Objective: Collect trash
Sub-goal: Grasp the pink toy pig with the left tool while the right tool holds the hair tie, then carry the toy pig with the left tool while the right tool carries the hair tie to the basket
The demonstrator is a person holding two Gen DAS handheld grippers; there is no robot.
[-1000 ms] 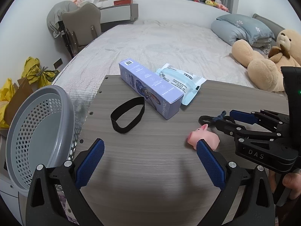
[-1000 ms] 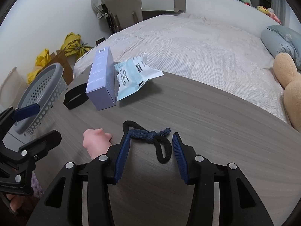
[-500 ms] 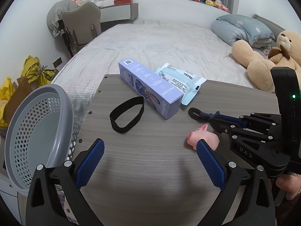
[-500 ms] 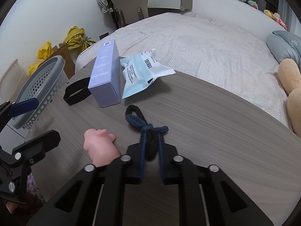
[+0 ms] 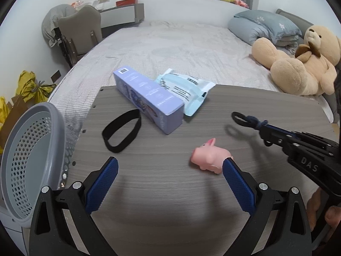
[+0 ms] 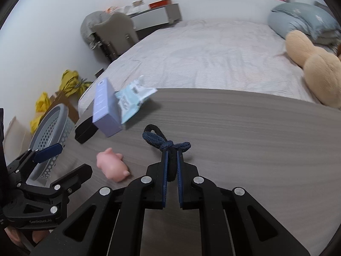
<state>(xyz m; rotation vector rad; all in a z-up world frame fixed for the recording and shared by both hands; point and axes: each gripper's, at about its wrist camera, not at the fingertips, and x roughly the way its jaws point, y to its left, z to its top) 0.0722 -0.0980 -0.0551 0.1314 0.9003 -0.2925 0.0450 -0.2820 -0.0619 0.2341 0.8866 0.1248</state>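
The right claw (image 6: 171, 164) is clamped on a dark hair tie (image 6: 165, 141), its front loop sticking out past the fingertips above the bench (image 6: 255, 128). The left claw (image 5: 169, 178) hovers wide open and holds nothing, low over the near part of the bench, with bare wood between its fingers. A pink pig (image 5: 210, 156) lies just ahead of its right finger. A black band (image 5: 121, 133) lies flat beside the purple box (image 5: 149, 102), which touches a pale blue packet (image 5: 185, 89) at the far edge. The grey basket (image 5: 32, 160) stands off the bench's left edge.
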